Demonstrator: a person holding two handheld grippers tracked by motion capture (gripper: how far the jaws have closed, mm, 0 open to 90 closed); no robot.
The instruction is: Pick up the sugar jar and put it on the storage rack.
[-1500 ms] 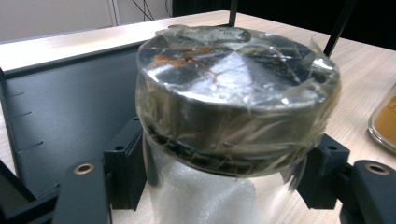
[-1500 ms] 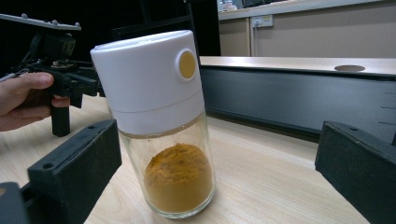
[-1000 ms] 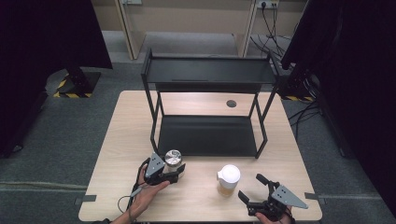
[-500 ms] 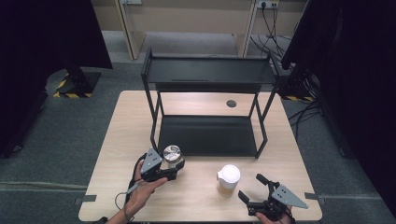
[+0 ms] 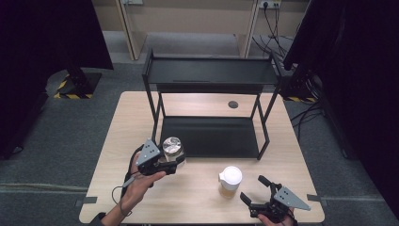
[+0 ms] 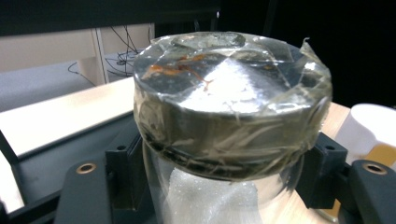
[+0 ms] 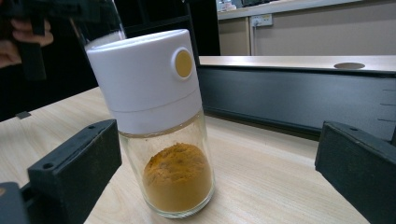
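Step in hand: the left gripper (image 5: 170, 160) has the glass jar (image 5: 172, 149) clamped between its jaws, just in front of the black rack (image 5: 210, 89), and the jar looks clear of the table. This reads as the carry stage, with the placing not yet done.

Left gripper close-up: in the left gripper view the jaws press both sides of the jar (image 6: 232, 135) right under its metal lid (image 6: 229, 84), which is wrapped in clear tape. White foam shows inside the glass.

Right gripper: the right gripper (image 5: 257, 197) sits low at the near edge of the table, jaws wide apart and holding nothing. In its own view the spice jar (image 7: 161, 121) stands upright between the open jaws, touching neither, white cap on, orange powder at the bottom.

Next move: probably on to a shelf of the rack. That calls for keeping the jar upright, clearing the shelf edge, and letting go only once the base sits flat. The grip is high on the jar, so a tilt is the risk.

Surface: a pale wooden table (image 5: 131, 127) with a round dark cable hole (image 5: 233, 104) behind the rack.

Room: grey floor, black curtains at both sides, a wall socket and trailing cables at the back.
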